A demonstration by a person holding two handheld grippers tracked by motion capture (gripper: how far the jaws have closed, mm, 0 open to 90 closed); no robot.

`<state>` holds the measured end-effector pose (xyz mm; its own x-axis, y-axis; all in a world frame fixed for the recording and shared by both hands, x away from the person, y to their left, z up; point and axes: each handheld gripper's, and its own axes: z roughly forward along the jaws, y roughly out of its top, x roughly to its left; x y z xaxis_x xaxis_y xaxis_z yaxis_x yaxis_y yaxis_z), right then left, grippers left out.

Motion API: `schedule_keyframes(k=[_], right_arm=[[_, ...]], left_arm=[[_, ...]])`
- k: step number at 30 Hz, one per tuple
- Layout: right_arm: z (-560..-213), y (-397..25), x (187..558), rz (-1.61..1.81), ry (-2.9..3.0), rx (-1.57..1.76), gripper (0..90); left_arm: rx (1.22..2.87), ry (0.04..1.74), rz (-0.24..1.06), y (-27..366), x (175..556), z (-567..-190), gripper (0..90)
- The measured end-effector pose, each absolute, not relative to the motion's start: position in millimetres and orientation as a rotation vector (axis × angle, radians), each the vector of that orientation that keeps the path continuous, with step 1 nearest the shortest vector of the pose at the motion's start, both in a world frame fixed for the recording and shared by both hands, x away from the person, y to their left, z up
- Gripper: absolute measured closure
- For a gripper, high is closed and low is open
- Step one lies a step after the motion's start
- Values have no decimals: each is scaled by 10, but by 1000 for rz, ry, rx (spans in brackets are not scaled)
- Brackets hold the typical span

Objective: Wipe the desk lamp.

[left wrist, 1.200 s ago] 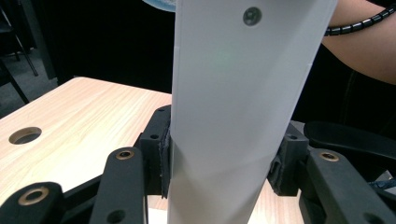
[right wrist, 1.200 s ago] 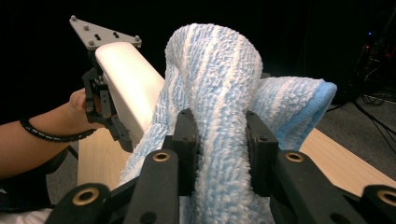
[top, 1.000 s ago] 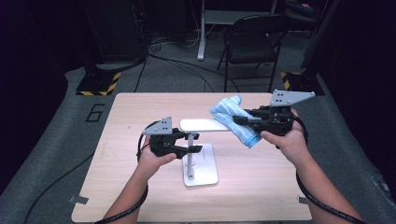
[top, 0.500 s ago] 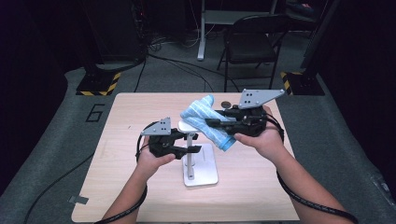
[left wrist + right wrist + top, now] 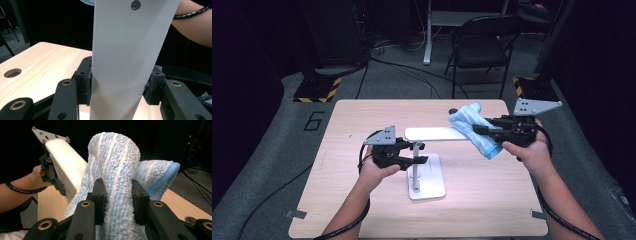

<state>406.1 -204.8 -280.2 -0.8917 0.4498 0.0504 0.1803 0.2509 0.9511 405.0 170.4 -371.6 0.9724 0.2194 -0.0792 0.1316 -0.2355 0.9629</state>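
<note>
Tongs (image 5: 424, 153) near floor marking "6" (image 5: 314, 121)

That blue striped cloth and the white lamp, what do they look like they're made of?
The cloth looks like terry or microfibre: fluffy looped pile, soft folds between the right gripper jaws. The lamp looks like smooth matt white plastic or painted metal, hard to say which; its stem, clamped by the left gripper, has a flat, even sheen.

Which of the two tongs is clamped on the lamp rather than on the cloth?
The left tongs: jaws shut on the white lamp's post. The right tongs pinch the blue striped cloth.
</note>
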Motion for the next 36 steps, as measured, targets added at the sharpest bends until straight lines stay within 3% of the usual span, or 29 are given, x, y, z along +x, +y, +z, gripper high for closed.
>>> schedule_keyframes(k=[9, 26, 36], right_arm=[[-2939, -2447, 4123, 1742, 2225, 704, 695], [-2971, -2284, 4052, 1780, 2170, 717, 697], [-3067, -2626, 4176, 1767, 2132, 823, 698]], left_arm=[[1811, 257, 83, 1699, 4056, -3724, 510], [1813, 263, 74, 1700, 4048, -3731, 507], [1815, 266, 69, 1701, 4049, -3738, 507]])
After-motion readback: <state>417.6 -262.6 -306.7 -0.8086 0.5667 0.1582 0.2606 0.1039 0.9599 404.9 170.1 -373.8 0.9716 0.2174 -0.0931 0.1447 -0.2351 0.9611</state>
